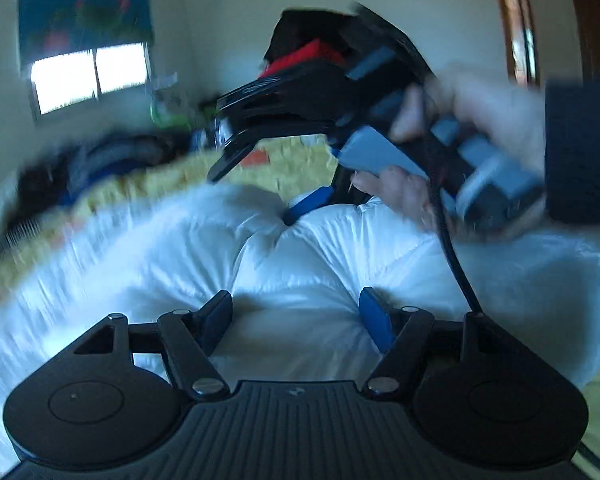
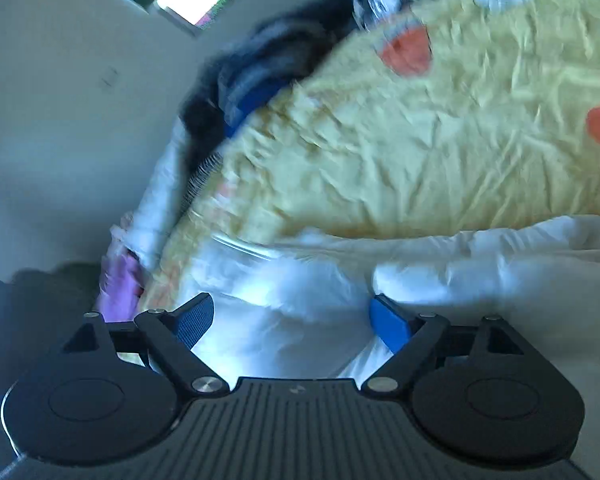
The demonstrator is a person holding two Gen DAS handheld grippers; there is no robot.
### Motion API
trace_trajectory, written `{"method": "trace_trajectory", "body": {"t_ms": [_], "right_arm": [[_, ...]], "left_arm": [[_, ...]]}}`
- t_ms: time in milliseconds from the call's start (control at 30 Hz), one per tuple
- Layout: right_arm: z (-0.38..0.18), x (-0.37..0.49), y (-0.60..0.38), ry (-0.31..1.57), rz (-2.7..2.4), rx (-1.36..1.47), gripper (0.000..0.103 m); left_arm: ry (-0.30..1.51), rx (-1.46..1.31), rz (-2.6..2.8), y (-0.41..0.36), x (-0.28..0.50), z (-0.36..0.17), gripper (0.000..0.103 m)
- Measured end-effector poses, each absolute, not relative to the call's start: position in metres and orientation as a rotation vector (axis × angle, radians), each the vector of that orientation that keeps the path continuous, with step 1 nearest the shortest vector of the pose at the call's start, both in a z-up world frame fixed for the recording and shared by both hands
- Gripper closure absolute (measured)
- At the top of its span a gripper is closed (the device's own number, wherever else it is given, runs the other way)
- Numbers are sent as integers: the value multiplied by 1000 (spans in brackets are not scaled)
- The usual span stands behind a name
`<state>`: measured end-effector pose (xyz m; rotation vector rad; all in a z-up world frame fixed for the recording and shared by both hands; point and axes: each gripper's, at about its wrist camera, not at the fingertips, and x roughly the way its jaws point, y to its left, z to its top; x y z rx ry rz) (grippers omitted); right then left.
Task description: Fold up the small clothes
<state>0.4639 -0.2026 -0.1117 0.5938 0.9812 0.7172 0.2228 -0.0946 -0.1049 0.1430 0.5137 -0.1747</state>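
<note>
Both were released: left tongs [image 1: 296, 320] and right tongs [image 2: 292, 320] gaped over the rumpled white cloth garment [image 1: 300, 264] lying on the yellow flowered bedspread [image 2: 420, 140]. Looked barely folded to me, most work left.

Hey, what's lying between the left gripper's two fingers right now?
Only the white garment: in the left wrist view it fills the gap between the open left gripper's fingers, apparently beneath them and ungripped.
</note>
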Motion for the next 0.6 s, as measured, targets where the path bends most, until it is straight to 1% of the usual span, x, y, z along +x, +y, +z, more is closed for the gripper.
{"method": "trace_trajectory", "body": {"t_ms": [100,133,167,267,333,500,533,567,600], "right_arm": [[-127,464,-212,936,739,657,26],[-131,460,-212,908,744,641,33],[-135,458,-214,880,747,624,42],[-151,457,-221,831,743,684,56],[-156,452,-225,813,743,712,62],[-160,455,-225,800,737,701,68],[-160,454,-225,795,733,694,68],[-158,453,-224,788,729,689,68],[-157,453,-222,784,726,685,67]], "left_arm": [[585,39,-201,-81,236,-109,34],[590,26,-202,-80,237,-111,34],[585,29,-199,-82,236,-114,34],[593,6,-207,-80,238,-117,34],[608,-29,-226,-74,241,-117,34],[596,-32,-221,-77,241,-115,33],[587,-39,-224,-76,240,-114,32],[580,-55,-241,-73,240,-114,28],[570,-70,-267,-69,239,-113,26]]}}
